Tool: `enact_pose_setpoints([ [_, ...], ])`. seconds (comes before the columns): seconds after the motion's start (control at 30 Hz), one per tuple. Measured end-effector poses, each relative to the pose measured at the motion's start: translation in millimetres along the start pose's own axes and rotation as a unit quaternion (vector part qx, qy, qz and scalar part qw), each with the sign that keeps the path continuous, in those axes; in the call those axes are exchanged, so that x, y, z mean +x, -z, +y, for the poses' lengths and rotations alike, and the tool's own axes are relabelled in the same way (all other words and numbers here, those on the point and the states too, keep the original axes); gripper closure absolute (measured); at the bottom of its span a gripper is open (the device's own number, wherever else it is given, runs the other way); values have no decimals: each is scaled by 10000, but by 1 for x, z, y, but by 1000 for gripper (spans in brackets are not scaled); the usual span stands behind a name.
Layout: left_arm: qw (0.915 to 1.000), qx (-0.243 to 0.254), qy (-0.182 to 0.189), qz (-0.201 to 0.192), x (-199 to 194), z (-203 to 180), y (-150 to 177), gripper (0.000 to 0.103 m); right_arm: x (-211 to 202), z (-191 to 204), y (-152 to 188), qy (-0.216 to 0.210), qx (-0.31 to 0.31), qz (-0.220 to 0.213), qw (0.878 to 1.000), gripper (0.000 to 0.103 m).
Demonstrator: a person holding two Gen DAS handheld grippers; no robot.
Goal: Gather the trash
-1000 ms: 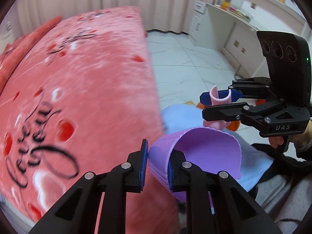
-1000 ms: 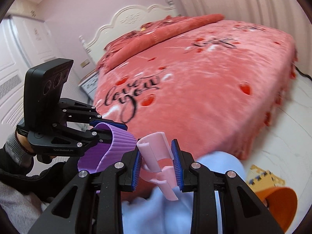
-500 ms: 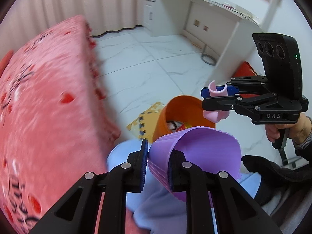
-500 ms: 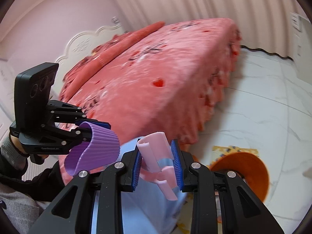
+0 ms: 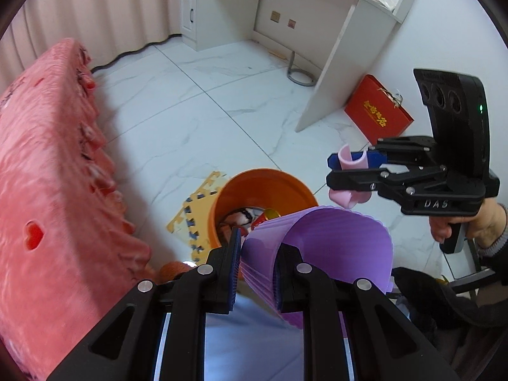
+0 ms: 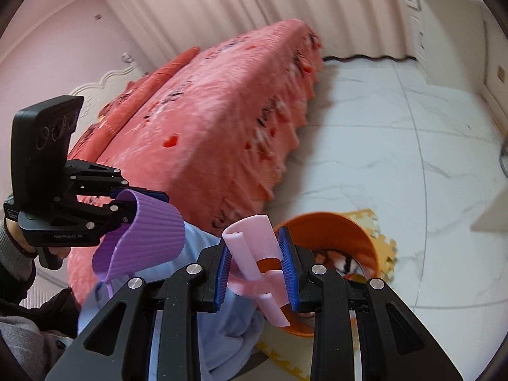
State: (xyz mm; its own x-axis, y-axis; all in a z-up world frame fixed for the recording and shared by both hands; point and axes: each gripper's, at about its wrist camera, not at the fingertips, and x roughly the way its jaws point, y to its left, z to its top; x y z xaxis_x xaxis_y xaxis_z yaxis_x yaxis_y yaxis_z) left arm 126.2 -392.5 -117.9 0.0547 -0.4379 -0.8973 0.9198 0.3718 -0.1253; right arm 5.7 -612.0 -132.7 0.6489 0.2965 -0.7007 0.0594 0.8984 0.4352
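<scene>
My left gripper [image 5: 255, 273] is shut on the wall of a ribbed purple cup [image 5: 330, 250], also in the right wrist view [image 6: 149, 231]. My right gripper [image 6: 255, 273] is shut on a curled pink plastic piece [image 6: 254, 247], which also shows in the left wrist view [image 5: 349, 174]. Both are held in the air just above and beside an orange bin [image 5: 263, 184] on the floor, with some trash inside it. The bin also shows in the right wrist view [image 6: 333, 225], just beyond my right fingers.
A pink bed [image 5: 47, 174] stands left of the bin. A yellow foam mat [image 5: 193, 209] lies under the bin. A white desk [image 5: 317, 16] and a red box [image 5: 377, 114] are beyond. A pale blue cloth [image 6: 203, 285] lies below the grippers.
Both grippers have swung away from the bed toward the floor, each still holding its item. The orange bin has come into full view below them.
</scene>
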Motion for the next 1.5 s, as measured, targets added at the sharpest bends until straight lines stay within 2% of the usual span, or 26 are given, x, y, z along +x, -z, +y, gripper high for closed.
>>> enact_pose_setpoints([
  [0.23, 9995, 32, 106, 308, 35, -5, -14, 84, 13, -35, 14, 102, 433, 94, 9990, 73],
  [0.47, 9989, 12, 69, 456, 56, -6, -25, 84, 27, -46, 15, 114, 536, 168, 9984, 72],
  [0.53, 9989, -20, 50, 469, 59, -6, -28, 72, 29, -49, 15, 177, 565, 170, 9981, 70],
  [0.57, 9989, -27, 20, 468, 60, -6, -29, 54, 31, -51, 15, 203, 602, 192, 9978, 65],
  [0.6, 9991, -15, -36, 432, 61, -7, -29, 40, 33, -51, 14, 210, 630, 194, 9976, 55],
  [0.63, 9992, -6, -77, 402, 61, -8, -30, 37, 35, -51, 15, 247, 658, 189, 9973, 50],
  [0.67, 9992, 4, -70, 390, 61, -10, -30, 37, 35, -51, 15, 284, 657, 188, 9973, 46],
  [0.87, 9987, 0, -117, 495, 64, -10, -27, 37, 36, -49, 16, 289, 660, 198, 9972, 46],
  [0.93, 9987, -31, -160, 481, 62, -10, -26, 31, 35, -47, 16, 283, 651, 193, 9973, 46],
  [0.97, 9989, -46, -178, 442, 59, -9, -25, 27, 35, -46, 15, 276, 636, 194, 9974, 46],
  [1.23, 9991, -175, -262, 278, 43, -4, -18, 27, 29, -27, 8, 235, 461, 108, 9986, 45],
  [1.5, 9978, -452, -488, -79, 5, 7, 0, 18, 20, 6, -1, 161, 250, -35, 9996, 34],
])
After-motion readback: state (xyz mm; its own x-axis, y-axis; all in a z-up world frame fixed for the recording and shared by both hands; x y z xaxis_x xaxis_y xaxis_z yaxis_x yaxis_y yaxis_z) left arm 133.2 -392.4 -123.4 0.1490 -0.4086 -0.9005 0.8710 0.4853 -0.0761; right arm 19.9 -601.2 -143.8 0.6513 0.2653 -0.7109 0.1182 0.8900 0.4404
